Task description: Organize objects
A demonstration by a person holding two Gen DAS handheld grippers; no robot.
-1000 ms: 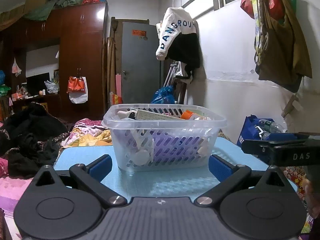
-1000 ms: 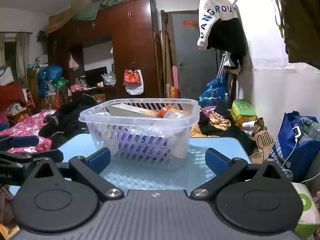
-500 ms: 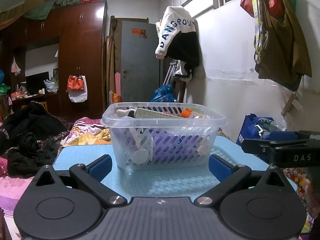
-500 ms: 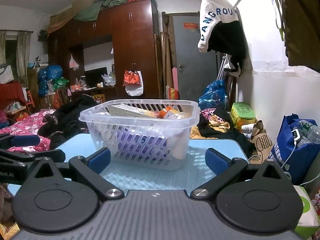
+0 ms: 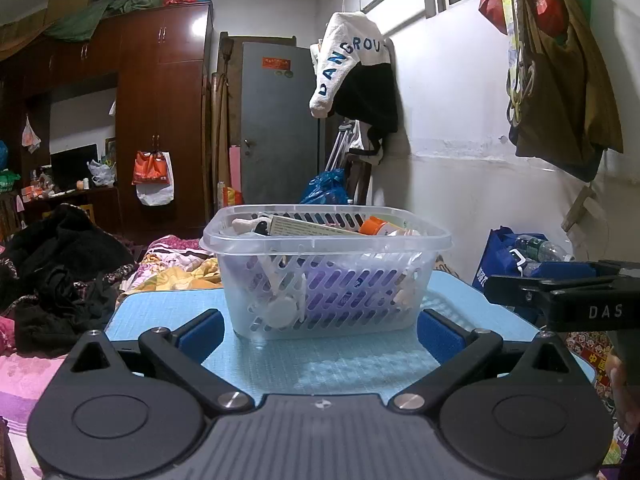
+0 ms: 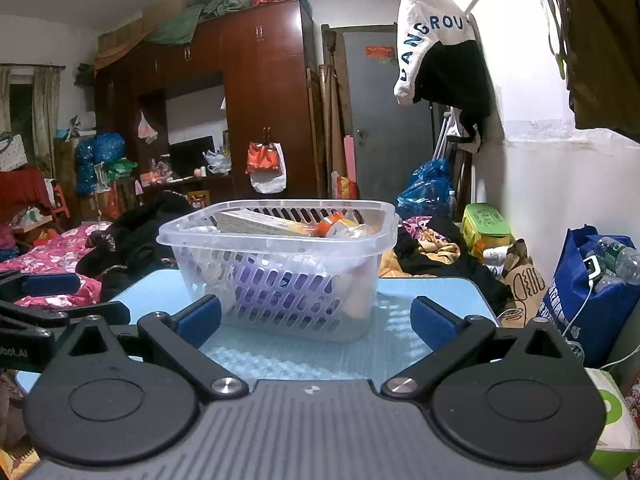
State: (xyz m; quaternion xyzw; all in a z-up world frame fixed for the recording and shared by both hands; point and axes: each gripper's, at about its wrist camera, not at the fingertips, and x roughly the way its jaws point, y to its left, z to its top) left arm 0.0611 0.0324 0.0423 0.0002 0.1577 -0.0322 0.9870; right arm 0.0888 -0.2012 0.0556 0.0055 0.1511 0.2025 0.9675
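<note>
Two claws, both spread wide with nothing between the blue pads, both held low at the near edge of the light blue bench (image 5: 352,364). The left claw (image 5: 319,330) and the right claw (image 6: 316,318) each look straight at the clear slotted basket (image 5: 326,280), which sits on the bench well ahead of the fingertips, not touching either one.

Hard to say what's actually in the basket. Above the rim I can make out a flat printed box (image 5: 308,226) lying tilted and an orange cap (image 5: 373,225) beside it. Something purple (image 6: 280,284) shows through the slots, plus a round white lid (image 5: 280,314) pressed against the near wall, but the shapes are chopped up by the slats.

Readable text: "DAS" on the black bar of the other claw at the right edge of the left view, and "bot.AI", cut off, at the left edge of the right view. The white hoodie (image 6: 434,40) on the wall reads "DANGROU", the rest folded out of sight.

Open bench surface lies in front of the basket and on both sides of it. A bed with piled dark clothes (image 5: 56,276) sits off the left edge, a blue bag (image 6: 592,292) off the right.
</note>
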